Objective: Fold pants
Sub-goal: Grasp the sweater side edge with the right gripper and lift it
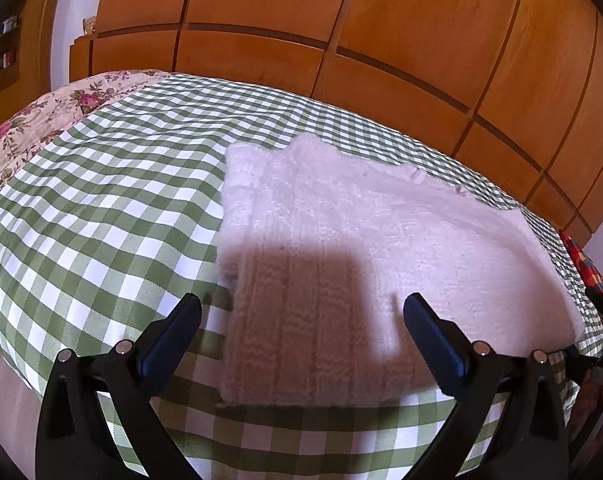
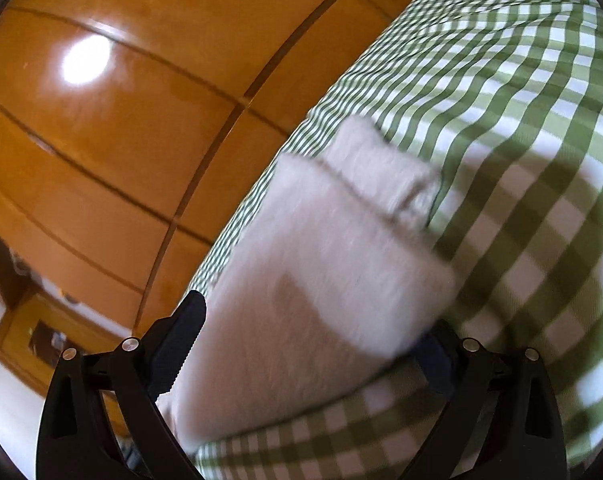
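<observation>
Folded pale pink knitted pants [image 1: 341, 232] lying flat on the green-and-white checked bedspread [image 1: 113, 184], near the bed's front edge, glossy orange-brown wooden wardrobe doors [image 1: 341, 20] behind. Left gripper [image 1: 301, 336] hovering just above the near end of the fabric, black fingers with blue pads spread wide, nothing between them. Right gripper [image 2: 305, 344] likewise spread wide, blurred pink knit filling the gap between its fingers; contact with the cloth impossible to tell.
</observation>
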